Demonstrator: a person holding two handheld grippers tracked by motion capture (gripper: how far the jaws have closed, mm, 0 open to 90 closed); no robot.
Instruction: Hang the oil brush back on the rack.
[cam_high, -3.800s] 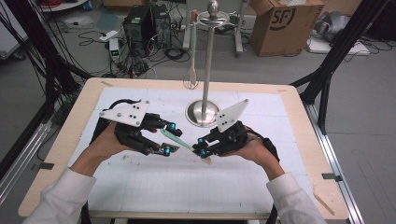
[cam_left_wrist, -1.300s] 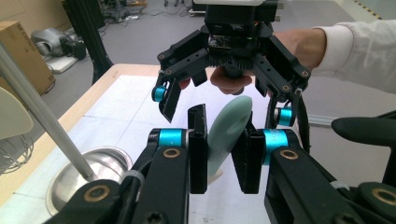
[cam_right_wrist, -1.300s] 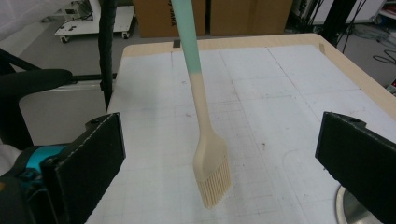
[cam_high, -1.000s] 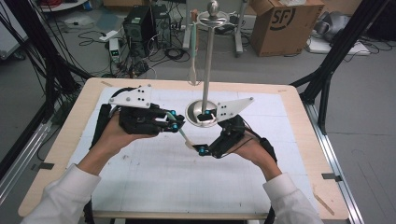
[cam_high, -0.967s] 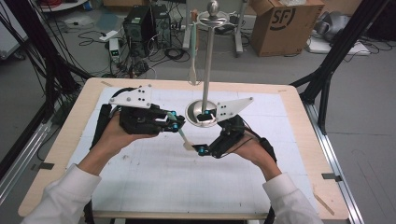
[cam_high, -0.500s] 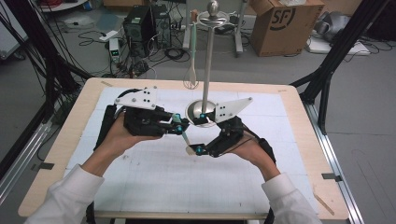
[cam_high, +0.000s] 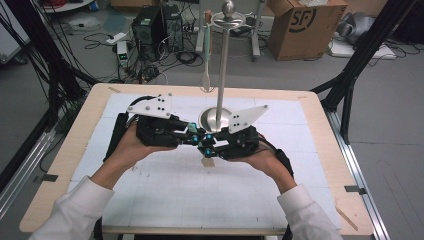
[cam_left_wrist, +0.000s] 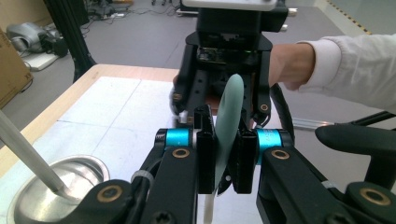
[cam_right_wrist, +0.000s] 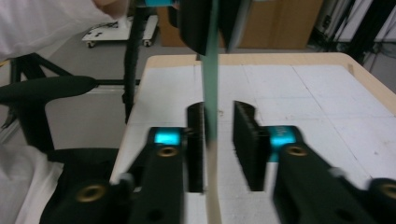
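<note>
The spatula's lower end runs off the bottom edge of both gripper views; its handle is blurred in the right gripper view

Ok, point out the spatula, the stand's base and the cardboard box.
spatula (cam_left_wrist: 229, 116), left gripper view, green blade.
stand's base (cam_high: 207, 122), high view, dish's left part.
cardboard box (cam_high: 305, 25), high view, printed front face.

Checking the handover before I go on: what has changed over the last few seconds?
The left tongs, shut on the green spatula, carried it rightward to meet the right tongs, whose jaws have just been closing around its handle; a gap shows on one side. The stand and the hanging utensil stayed put.
</note>
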